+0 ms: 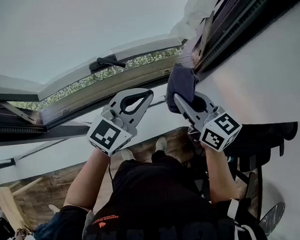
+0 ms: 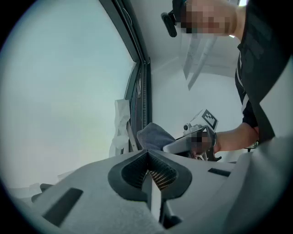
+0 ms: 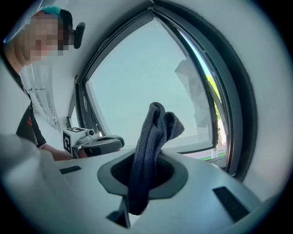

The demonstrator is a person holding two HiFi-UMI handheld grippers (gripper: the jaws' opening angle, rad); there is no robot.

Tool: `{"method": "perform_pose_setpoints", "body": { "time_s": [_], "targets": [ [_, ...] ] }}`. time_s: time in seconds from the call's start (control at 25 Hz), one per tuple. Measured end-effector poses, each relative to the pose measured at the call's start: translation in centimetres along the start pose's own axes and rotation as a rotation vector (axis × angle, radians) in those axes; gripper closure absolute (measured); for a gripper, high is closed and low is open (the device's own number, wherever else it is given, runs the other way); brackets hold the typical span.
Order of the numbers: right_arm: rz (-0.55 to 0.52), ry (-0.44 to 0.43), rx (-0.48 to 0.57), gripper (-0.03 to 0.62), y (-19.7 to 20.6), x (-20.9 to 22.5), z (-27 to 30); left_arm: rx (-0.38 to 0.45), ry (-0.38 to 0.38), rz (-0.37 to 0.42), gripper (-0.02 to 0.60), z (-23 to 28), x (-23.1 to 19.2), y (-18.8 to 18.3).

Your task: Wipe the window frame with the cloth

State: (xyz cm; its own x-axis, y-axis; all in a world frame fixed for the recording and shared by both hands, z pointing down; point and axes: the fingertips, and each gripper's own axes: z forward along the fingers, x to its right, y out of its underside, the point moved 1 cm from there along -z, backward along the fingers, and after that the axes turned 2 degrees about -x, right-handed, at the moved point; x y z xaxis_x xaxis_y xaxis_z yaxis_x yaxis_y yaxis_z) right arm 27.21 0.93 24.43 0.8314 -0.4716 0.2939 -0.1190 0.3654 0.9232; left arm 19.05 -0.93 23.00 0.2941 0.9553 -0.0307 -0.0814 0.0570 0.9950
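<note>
- The right gripper (image 1: 182,98) has its jaws clamped on a dark grey cloth (image 3: 151,137). The fold runs down through the throat of the jaws, and a loose bunch stands up past the tips.
- In the head view that bunch lies at the corner of the dark window frame (image 1: 235,20), touching it or very nearly so.
- The left gripper (image 2: 147,154) has its jaws pressed together with nothing between them. It hangs just beside the right one and does no work.
- To wipe well, I judge the free bunch of cloth should lead, so fabric rather than the hard jaw tips meets the frame. Press lightly and draw along the rail in one line, not dabbing.
- The grip looks deep enough to hold. Dragging against the rail's ridges could tug the cloth out, so the pull should run along the channel.
- In the way: a crumpled white sheet (image 1: 196,7) — film or wrapping, I cannot tell which — hangs at the frame's corner just above the cloth and could snag.
- The sash is tilted open. Its black handle (image 1: 108,62) sits on the lower rail, well apart from the cloth, with greenery showing through the gap.
- The idle gripper is near enough to knock the working one, so it would be better lowered.
</note>
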Motion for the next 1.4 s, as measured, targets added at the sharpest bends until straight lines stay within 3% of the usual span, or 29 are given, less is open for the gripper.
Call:
{"method": "perform_pose_setpoints", "body": {
  "time_s": [0.24,0.44,1.12,1.4],
  "targets": [
    [0.001,0.031,-0.005,0.542,0.2,0.7,0.1,0.01,0.018,0.055,0.563,0.4,-0.2,0.7],
    [-0.006,0.049,-0.013,0.542,0.3,1.7,-0.1,-0.012,0.007,-0.017,0.563,1.2,-0.1,0.8],
    [0.014,0.081,-0.03,0.542,0.7,5.3,-1.0,-0.012,0.05,0.034,0.563,4.8,0.1,1.8],
    [0.009,0.108,-0.047,0.542,1.0,7.1,-1.4,-0.028,0.051,-0.006,0.563,6.3,0.3,2.2]
  ]
}}
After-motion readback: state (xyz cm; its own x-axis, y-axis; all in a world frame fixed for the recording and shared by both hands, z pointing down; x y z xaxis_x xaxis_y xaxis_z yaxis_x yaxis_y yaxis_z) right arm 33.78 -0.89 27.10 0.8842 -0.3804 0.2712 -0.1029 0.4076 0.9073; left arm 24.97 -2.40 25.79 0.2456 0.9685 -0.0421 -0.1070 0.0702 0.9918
